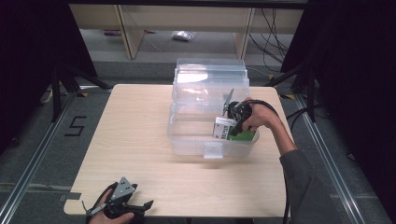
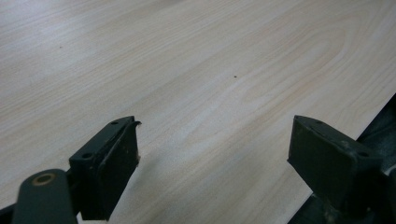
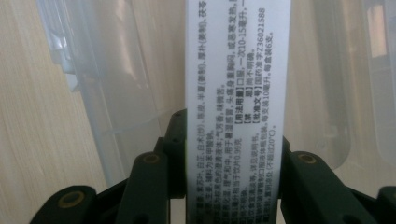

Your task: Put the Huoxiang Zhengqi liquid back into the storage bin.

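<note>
Clamped between the jaws of the right gripper (image 1: pixel 232 122): a slim white carton (image 3: pixel 236 100) with a green face and columns of small black print, held inside the clear plastic bin (image 1: pixel 187 135) on the desk (image 1: pixel 135 140). Left gripper (image 1: pixel 122 198) low at the near desk edge, jaws wide apart, nothing between.

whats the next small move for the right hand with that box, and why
Probably ease it a little lower, then open. The right hand-held gripper is shut on the white and green box, held inside the clear plastic bin near its front right corner; whether it has reached the floor is hard to tell. The left hand-held gripper rests open over the table.
</note>
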`<state>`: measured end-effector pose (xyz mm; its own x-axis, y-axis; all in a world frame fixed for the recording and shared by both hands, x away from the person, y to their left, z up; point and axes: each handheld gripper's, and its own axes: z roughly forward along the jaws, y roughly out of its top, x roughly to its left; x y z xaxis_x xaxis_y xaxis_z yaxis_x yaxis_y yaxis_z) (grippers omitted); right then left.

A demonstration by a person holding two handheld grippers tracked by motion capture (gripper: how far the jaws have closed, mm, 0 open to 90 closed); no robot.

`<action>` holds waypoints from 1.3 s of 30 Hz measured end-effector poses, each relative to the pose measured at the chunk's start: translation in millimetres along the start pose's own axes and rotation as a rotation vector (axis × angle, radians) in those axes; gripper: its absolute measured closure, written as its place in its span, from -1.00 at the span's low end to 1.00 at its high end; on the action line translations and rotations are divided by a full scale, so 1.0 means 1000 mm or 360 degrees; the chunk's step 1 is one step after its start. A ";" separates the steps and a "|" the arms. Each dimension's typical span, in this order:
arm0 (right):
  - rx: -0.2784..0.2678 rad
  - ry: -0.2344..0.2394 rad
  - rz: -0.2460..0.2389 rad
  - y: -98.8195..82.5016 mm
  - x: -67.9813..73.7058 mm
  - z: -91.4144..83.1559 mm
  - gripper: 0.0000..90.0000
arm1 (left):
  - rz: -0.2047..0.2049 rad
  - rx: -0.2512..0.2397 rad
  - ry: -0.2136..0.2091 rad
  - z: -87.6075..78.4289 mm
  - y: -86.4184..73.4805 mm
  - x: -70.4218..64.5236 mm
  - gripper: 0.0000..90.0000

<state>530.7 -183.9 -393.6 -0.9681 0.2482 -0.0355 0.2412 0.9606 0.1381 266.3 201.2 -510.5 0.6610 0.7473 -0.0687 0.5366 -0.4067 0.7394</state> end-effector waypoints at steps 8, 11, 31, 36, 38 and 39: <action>0.0013 0.0009 -0.0025 -0.004 0.000 0.007 0.43 | 0.0007 0.0009 -0.0001 0.000 0.000 0.001 -0.66; 0.0013 0.0012 -0.0042 -0.004 -0.001 0.008 0.43 | 0.0017 0.0009 -0.0004 0.000 0.000 0.001 -0.66; 0.0076 0.0020 -0.0125 -0.004 0.000 0.019 0.41 | 0.0011 0.0015 0.0002 0.000 0.000 0.001 -0.66; 0.0053 0.0047 -0.0094 -0.003 0.003 0.015 0.32 | -0.0004 0.0012 -0.0007 0.000 0.000 0.000 -0.66; 0.0038 0.0065 -0.0067 -0.003 0.005 0.007 0.27 | 0.0005 0.0016 -0.0006 0.000 0.000 0.000 -0.66; 0.0026 0.0063 -0.0057 -0.004 0.005 0.005 0.25 | 0.0006 0.0014 -0.0003 0.000 0.000 0.000 -0.66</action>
<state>524.9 -185.9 -398.9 -0.9779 0.2090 -0.0012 0.2073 0.9707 0.1215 266.5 201.5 -510.7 0.6638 0.7449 -0.0671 0.5387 -0.4140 0.7337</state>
